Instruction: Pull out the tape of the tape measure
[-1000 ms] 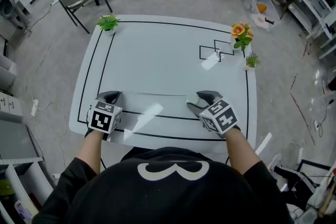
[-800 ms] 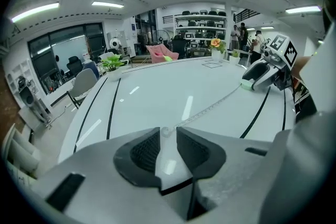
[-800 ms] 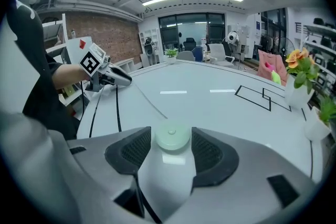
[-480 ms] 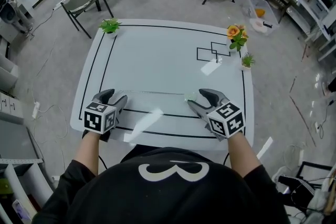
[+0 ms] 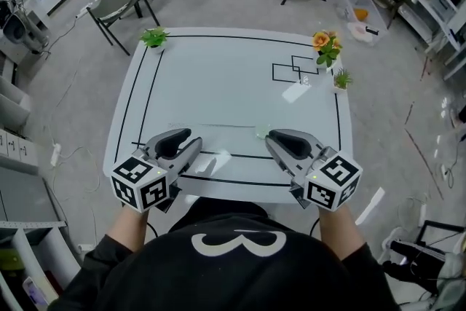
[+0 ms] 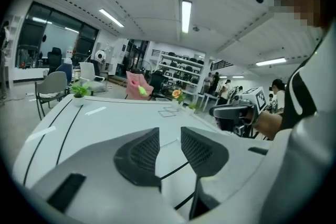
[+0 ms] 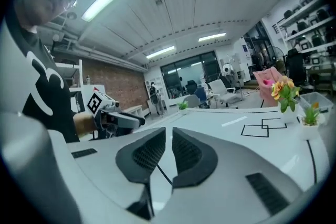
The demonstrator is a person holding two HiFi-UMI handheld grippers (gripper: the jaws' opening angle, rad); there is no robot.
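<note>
The tape measure (image 5: 263,132) is a small pale-green case lying on the white table (image 5: 218,76), just below the middle of the head view. Its tape (image 5: 211,126) runs out from it to the left as a thin pale strip lying flat on the surface.

The case looks light and probably plastic, so on this smooth top it should slide at a nudge rather than stay put. It wants pinching across its sides to anchor it. The tape is narrow and sits flush with the table, so it offers little to catch along its length. Its free end, at the left, is the likely place to take hold. If a spring reels it in, a loose pinch would let it slip back. Whether it is stiff steel or soft ribbon cannot be told at this size.

Neither tool has hold of anything. The left tool (image 5: 182,144) and the right tool (image 5: 280,142) are lifted toward the lower part of the head view, nearer the camera than the strip.

Only the head view shows the case and tape; in both gripper views the tool bodies cover that stretch of table. Those views give the jaws instead. The left tool's jaws are spread and closing, with only bare table and a black line between them. The right tool's jaws are closing too, down to a narrow slit with nothing in it.
</note>
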